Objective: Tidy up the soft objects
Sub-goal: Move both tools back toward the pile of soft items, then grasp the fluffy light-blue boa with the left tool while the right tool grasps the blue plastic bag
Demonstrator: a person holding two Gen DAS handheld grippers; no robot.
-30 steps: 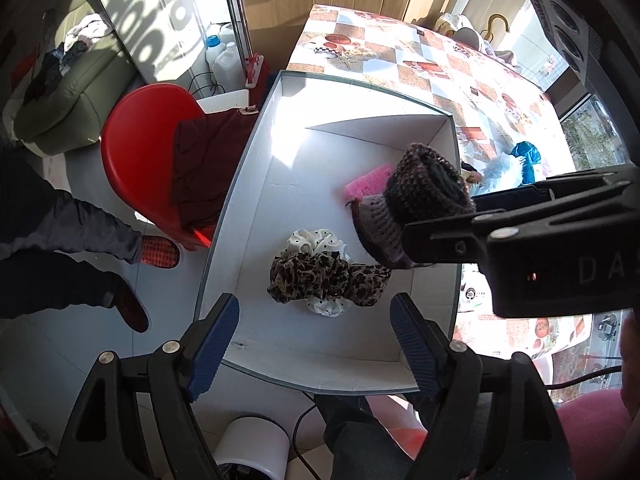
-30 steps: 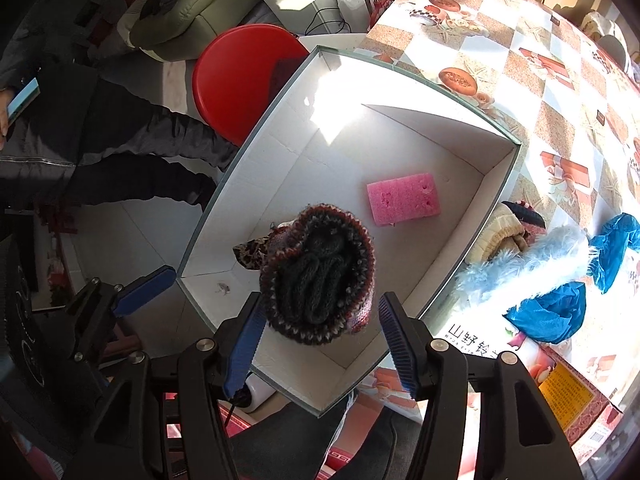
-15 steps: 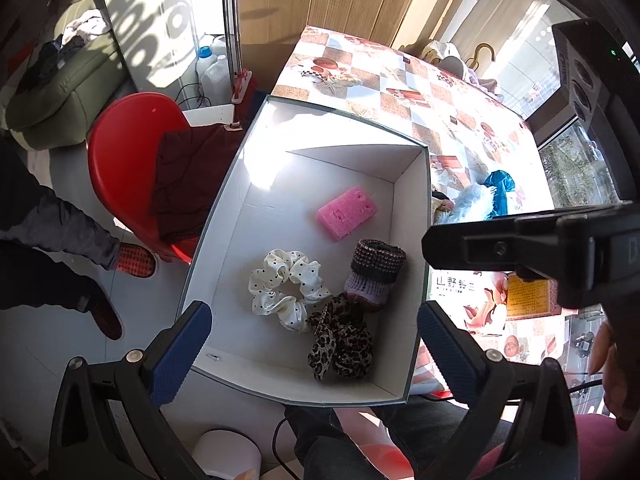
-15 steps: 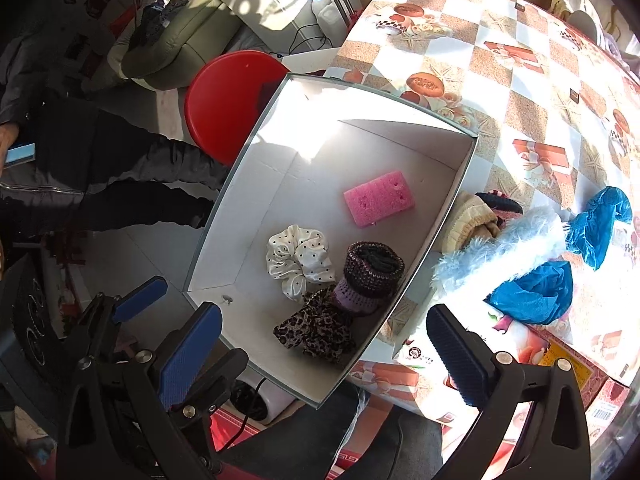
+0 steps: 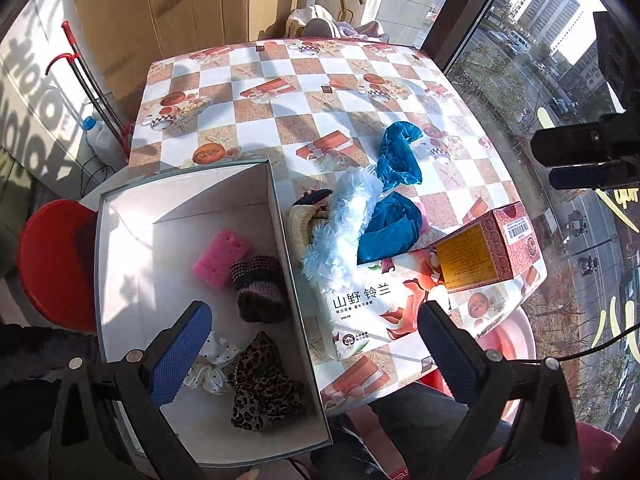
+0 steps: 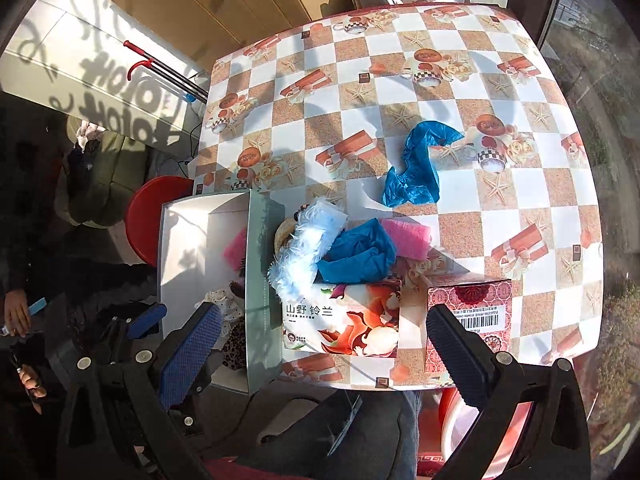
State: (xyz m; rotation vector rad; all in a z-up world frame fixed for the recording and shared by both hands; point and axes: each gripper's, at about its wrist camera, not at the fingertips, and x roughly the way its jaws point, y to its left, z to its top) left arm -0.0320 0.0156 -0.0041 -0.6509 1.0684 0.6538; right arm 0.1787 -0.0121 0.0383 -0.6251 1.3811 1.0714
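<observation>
A sunlit room with a big window and a city street beyond holds a bench [image 5: 280, 92] covered in a checkered oilcloth printed with cups and starfish. At its near left edge stands a white open cardboard box [image 5: 280, 216], plainly the place where the soft things are gathered: a pink foam sponge [image 5: 222, 258], a dark knitted wool cuff [image 5: 258, 288], a white dotted scrunchie [image 5: 210, 370] and a leopard-print scrunchie [image 5: 264, 388] already lie on its floor.

Just outside the box's right wall is the unsorted heap: a pale blue fluffy piece [image 6: 304, 248], a cream knitted item [image 5: 302, 228] beside it, a crumpled blue plastic shoe cover [image 6: 354, 254] and a second pink foam sponge [image 6: 406, 236] behind that. Another blue shoe cover [image 6: 416, 168] lies apart, farther out on the cloth. The heap rests against a floral tissue pack [image 6: 340, 320], with a red patterned carton [image 6: 470, 308] next to it, likely not part of the sorting.

The left tongs [image 5: 314, 350] have just been opening and stand wide apart with nothing between them, hanging over the box's right wall. The right tongs [image 6: 322, 350], likewise just opened and empty, hang over the tissue pack, facing the heap. The next pick is probably from that heap, where the fluffy piece lies topmost and easiest to pinch.
</observation>
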